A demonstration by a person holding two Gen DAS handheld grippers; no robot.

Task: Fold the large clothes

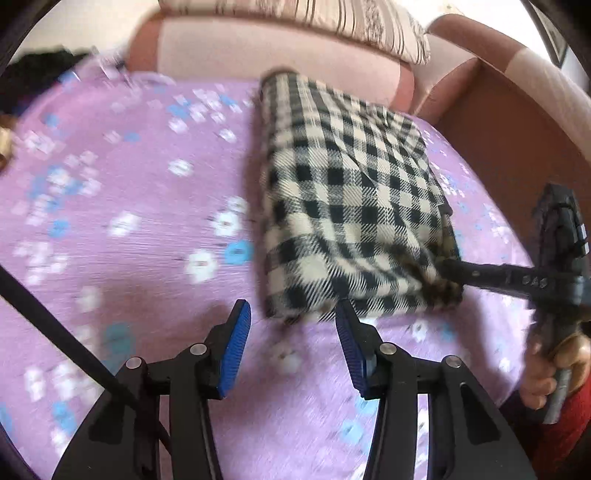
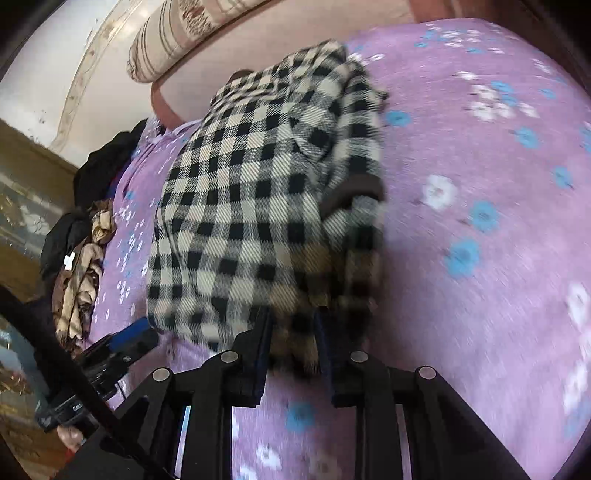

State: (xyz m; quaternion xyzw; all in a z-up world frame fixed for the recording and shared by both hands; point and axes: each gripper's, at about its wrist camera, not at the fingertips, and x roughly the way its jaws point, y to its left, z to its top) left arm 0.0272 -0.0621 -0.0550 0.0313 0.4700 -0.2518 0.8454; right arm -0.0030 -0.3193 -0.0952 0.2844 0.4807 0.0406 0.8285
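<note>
Checked garment: we see a black-and-cream checked garment (image 1: pixel 351 192) lying folded into a thick oblong on the purple flowered bedcover (image 1: pixel 129 206), closer to the headboard end and the right side of the left wrist view.
Garment's near edge: in the right wrist view its near corner (image 2: pixel 306 295) bunches up and is blurred.
Right gripper: our right gripper (image 2: pixel 295 347) has its two fingers drawn narrow around that bunched corner, and the cloth sits between the pads; from the left wrist view the same tool (image 1: pixel 454 271) reaches in from the right with its tip buried in the garment's edge.
Right hand: a hand (image 1: pixel 554 369) with a red sleeve holds that tool's handle.
Left gripper: our left gripper (image 1: pixel 293 347) stands moderately wide and holds nothing, its blue pads (image 1: pixel 236 347) just short of the garment's near left corner.
Bedcover: purple with white and blue flowers, spread flat under everything.
Headboard: a pink padded headboard (image 1: pixel 258 48) stands behind the garment, with a striped pillow (image 1: pixel 332 22) propped on it.
Other clothes: a dark and tan heap of clothes (image 2: pixel 81 258) lies at the bed's edge, well apart from the garment.
</note>
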